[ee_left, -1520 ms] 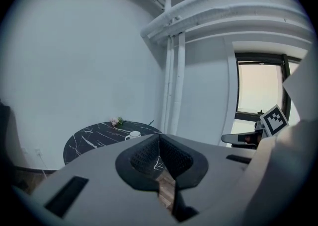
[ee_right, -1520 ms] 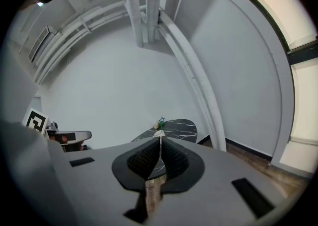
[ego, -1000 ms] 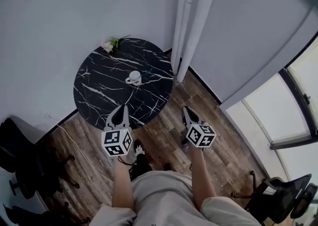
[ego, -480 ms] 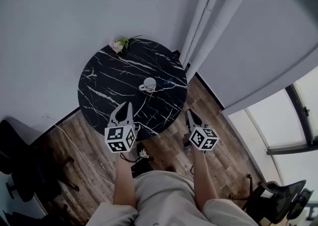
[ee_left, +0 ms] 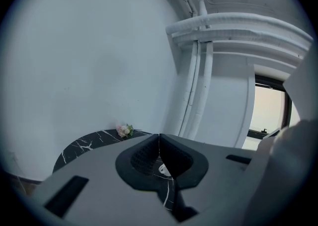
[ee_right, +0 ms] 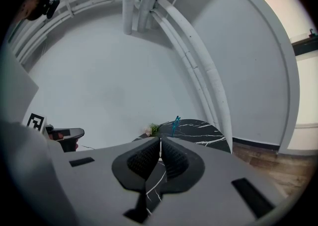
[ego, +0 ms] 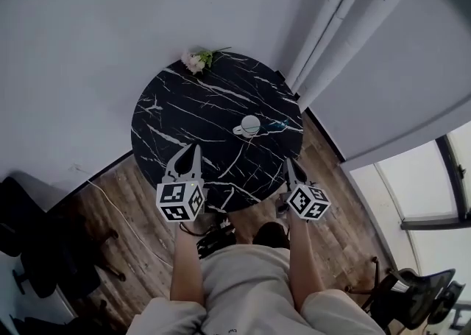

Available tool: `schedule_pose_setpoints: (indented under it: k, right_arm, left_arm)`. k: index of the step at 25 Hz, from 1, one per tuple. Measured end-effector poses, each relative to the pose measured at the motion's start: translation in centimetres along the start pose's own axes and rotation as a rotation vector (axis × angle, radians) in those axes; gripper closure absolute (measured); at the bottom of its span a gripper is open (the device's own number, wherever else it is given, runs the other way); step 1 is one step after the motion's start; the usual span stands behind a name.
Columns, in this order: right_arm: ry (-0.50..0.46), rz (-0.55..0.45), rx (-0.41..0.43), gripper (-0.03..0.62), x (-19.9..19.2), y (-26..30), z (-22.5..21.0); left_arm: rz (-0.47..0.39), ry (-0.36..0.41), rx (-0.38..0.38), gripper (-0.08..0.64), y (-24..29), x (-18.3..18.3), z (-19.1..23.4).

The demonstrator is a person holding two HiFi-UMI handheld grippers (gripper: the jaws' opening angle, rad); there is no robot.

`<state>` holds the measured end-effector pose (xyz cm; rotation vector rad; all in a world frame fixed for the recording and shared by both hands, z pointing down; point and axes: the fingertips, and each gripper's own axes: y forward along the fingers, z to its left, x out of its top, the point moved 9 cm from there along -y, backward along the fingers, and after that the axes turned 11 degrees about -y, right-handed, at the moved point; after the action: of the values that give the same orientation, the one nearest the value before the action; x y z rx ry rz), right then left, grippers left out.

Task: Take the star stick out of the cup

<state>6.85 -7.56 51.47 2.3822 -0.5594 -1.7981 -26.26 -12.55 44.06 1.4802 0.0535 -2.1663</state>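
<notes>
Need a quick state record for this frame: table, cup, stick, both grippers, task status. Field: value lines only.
table: round, black marble pattern, beside a wall
cup: white, on the table, right of centre in the head view
star stick: blue, in the cup, not yet taken out
flowers: small bunch at the table's far edge
left gripper: jaws together, nothing between them, at the table's near edge
right gripper: jaws together, nothing between them, at the near edge
contact: neither gripper touches the cup or stick
</notes>
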Motion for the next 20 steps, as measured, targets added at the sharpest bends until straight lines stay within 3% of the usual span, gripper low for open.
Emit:
schedule_pose_setpoints:
  k: [13,20]
  right_arm:
    - [-0.007,0.035,-0.035,0.557,-1.4,2.9,0.9]
    - [0.009,0.085,-0.072,0.556,-1.3,7.2,0.0]
  left_arm:
    - [0.044,0.011,-0.051,0.538,1.8,-0.6,1.5]
    - [0.107,0.107,-0.087,0.538,5.2,-1.3,-0.2]
